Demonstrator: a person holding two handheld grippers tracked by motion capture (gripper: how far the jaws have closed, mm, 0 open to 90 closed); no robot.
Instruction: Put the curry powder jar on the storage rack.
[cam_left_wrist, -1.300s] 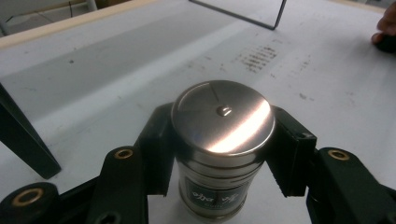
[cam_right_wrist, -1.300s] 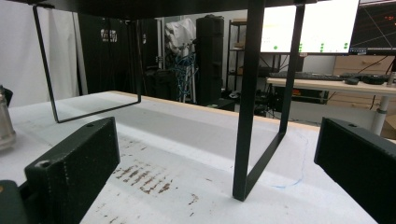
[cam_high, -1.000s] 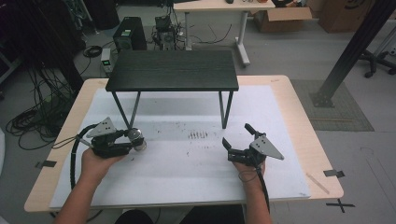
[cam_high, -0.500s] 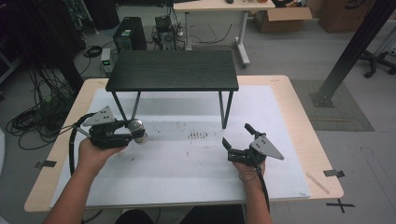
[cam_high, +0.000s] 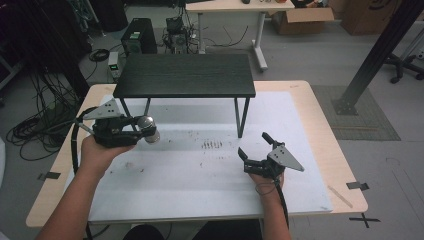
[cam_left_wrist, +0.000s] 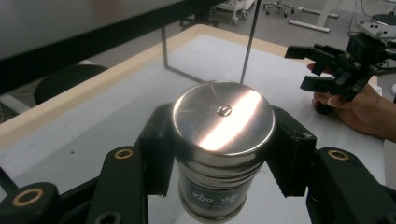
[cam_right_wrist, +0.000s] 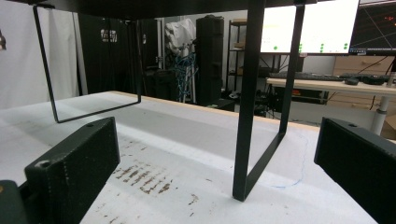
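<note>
A silver metal can (cam_high: 149, 134) with a flat lid hangs above the left side of the white mat, and my left gripper (cam_high: 144, 132) is shut on it. In the left gripper view the can (cam_left_wrist: 223, 116) sits between the two black jaws, whose pads press on its sides just under the lid. My right gripper (cam_high: 254, 145) rests low on the mat at the right, open, with nothing between its jaws. From the left gripper view the right gripper (cam_left_wrist: 322, 65) shows farther off, held by a hand. In the right gripper view its jaws stand wide apart (cam_right_wrist: 215, 172).
A low black shelf (cam_high: 185, 75) on thin metal legs stands at the back of the white mat (cam_high: 200, 175). Its front right leg (cam_right_wrist: 247, 93) rises close ahead of the right gripper. Brown smudges (cam_high: 214, 145) mark the mat's middle. Tape marks lie on the wooden table edge (cam_high: 357, 185).
My left gripper has lifted the can higher above the mat and toward the shelf. The right gripper has stayed where it was.
</note>
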